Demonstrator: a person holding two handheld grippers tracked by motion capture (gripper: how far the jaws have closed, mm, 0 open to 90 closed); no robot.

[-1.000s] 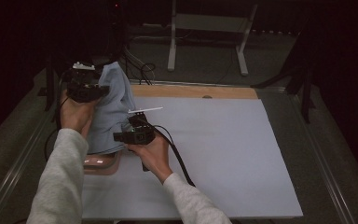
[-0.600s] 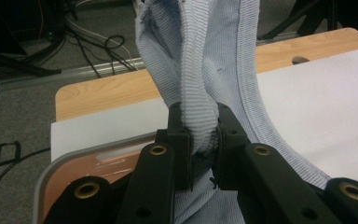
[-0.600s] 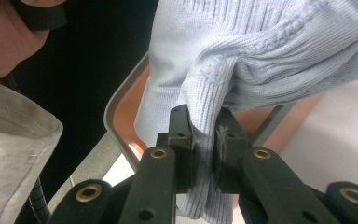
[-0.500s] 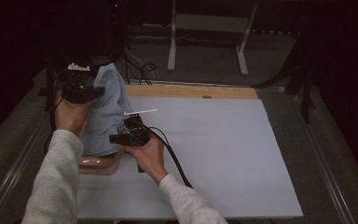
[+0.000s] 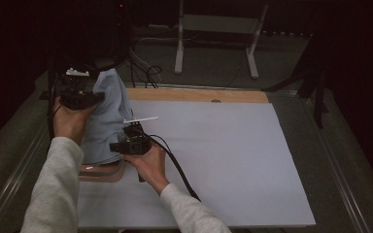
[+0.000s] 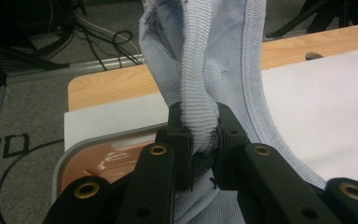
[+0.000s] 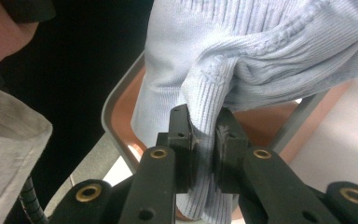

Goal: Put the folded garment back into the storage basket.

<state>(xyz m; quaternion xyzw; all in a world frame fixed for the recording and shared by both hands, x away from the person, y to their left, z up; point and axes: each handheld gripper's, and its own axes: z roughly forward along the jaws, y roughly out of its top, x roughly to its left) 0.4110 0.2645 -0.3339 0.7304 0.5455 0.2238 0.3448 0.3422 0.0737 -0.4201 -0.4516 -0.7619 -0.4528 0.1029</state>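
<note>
A light blue knitted garment [image 5: 106,116] hangs between my two grippers over a brown tray [image 5: 103,172] at the table's left edge. My left gripper [image 5: 80,92] holds it up high at the far left, shut on a ribbed fold of the garment [image 6: 200,116]. Lower and nearer, my right gripper [image 5: 128,144] is shut on another ribbed edge of the garment [image 7: 200,100]. The tray [image 6: 102,156] lies just below the cloth, and its grey rim [image 7: 121,100] runs behind the right gripper's jaws.
A white board [image 5: 223,160] covers most of the table, with a wooden strip [image 5: 199,95] along its far edge. Cables [image 5: 148,73] and a metal stand [image 5: 213,29] lie on the floor beyond. A black cable [image 5: 179,170] trails from my right gripper.
The left gripper has lifted the garment's top a little higher and farther away. The right gripper has shifted slightly left and down with its edge of the cloth.
</note>
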